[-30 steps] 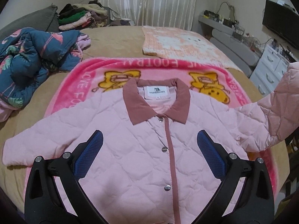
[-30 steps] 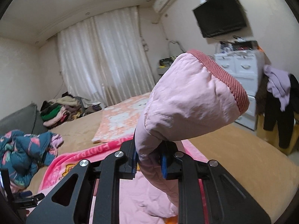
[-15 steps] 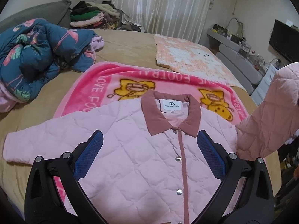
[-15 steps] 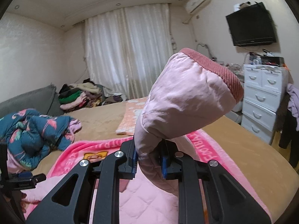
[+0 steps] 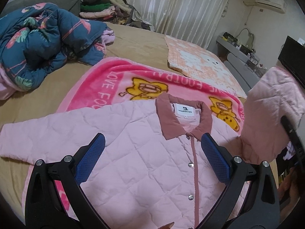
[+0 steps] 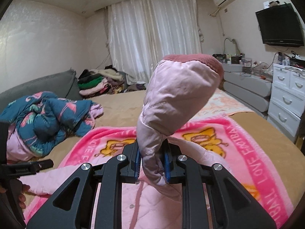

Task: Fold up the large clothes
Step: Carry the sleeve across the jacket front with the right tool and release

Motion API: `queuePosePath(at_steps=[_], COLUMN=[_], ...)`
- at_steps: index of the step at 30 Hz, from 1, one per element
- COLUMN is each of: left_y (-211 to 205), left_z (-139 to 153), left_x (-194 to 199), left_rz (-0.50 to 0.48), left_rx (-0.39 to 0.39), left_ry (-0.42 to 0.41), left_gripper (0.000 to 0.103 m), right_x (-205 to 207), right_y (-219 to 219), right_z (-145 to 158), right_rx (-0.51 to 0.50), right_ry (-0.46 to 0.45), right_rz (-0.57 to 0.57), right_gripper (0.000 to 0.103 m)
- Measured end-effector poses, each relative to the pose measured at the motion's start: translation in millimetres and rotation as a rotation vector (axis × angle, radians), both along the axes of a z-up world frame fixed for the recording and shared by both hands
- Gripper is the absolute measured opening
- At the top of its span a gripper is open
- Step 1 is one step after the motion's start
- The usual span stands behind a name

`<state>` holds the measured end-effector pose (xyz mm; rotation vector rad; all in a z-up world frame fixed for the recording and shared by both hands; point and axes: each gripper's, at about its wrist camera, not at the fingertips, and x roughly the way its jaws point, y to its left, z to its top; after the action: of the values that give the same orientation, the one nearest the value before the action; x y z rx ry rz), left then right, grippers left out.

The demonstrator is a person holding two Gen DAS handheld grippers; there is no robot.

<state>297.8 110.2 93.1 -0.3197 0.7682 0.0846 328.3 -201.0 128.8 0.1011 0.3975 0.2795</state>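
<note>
The pink quilted jacket point(image 5: 144, 152) lies face up and snapped shut on the pink cartoon blanket point(image 5: 114, 80), which covers the tan bed point(image 5: 133, 42), so it has a flat base to fold on. Its dusty-rose collar point(image 5: 183, 120) points to twelve o'clock in my left view, and its far sleeve point(image 5: 38, 135) stretches flat toward nine o'clock. I judge the step in hand to be the first sleeve fold, which is why my right gripper point(image 6: 152, 158) has its jaws pinched nearly closed on the other sleeve point(image 6: 171, 99), just below the cuff point(image 6: 200, 59). With the grip low, the padded end stands up above the pads at twelve o'clock and sags slightly to one o'clock. The sleeve is lifted clear of the blanket, so I can carry it over the jacket's front without dragging. That hand points only a little below level, with the jacket body beneath it at six o'clock. In the left view the raised sleeve hangs at three o'clock, beside the shoulder. My left gripper point(image 5: 152, 158) hovers over the chest, tilted well downward, its blue pads point(image 5: 89, 160) spread wide and holding nothing. The placket point(image 5: 195, 171) runs between them toward five o'clock. I judge it is there to pin the body when the sleeve lands. A crumpled flamingo-print quilt point(image 5: 42, 43) at ten o'clock and a stack of clothes point(image 5: 99, 7) at eleven lie well apart from the fold.
</note>
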Motion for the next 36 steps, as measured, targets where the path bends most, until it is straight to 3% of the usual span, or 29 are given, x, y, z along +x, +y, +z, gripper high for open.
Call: queuePosePath(at_steps=[13, 22, 34, 36], left_y=[26, 43, 45, 45], left_z=[-27, -44, -64, -68], left_x=[-3, -4, -3, -2], left_rz=[0.009, 0.028, 0.005, -0.001], left_rx=[-0.103, -0.187, -0.295, -0.324], left_ry=[0.037, 0.053, 0.085, 0.094], left_gripper=[0.094, 0.094, 0.094, 0.094], right_x=[20, 20, -10, -16], right_y=[68, 102, 156, 159], right_z=[-60, -105, -150, -154], right_rx=[-0.047, -0.101, -0.162, -0.157], right_ry=[0.111, 0.202, 0.311, 0.33], right_rz=[0.074, 0.146, 0.303, 0.324], right_gripper=[0.018, 0.024, 0.048, 0.061])
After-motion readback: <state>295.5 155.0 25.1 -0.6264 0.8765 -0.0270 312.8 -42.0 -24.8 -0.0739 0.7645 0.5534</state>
